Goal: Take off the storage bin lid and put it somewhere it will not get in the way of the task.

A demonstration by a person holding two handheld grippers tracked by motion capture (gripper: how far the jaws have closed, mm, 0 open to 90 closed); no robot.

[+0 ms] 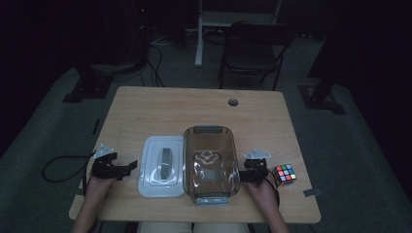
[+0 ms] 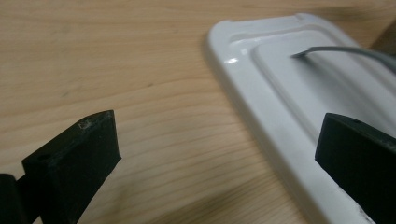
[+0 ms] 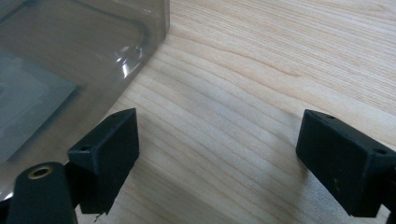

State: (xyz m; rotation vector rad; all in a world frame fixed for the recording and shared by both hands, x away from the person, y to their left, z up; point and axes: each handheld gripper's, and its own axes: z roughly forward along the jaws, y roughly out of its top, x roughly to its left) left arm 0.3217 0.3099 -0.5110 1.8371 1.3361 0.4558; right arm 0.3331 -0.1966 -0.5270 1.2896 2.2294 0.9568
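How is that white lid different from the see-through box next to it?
The white lid is opaque and lies flat and low on the table; the clear box is smoky and transparent, with raised walls and an open top. The lid carries a grey handle along its middle; the box has grey ends instead. Both are rounded rectangles lying side by side with nothing inside or on them.

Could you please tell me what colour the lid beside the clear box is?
White, with a grey handle; the lid shows best in the left gripper view.

Two black handheld grippers, left gripper (image 1: 132, 167), right gripper (image 1: 241, 175), blocky matte fingers (image 2: 74, 163) with small screw holes, grey three-cornered top plates, black trailing cable (image 1: 60, 164)
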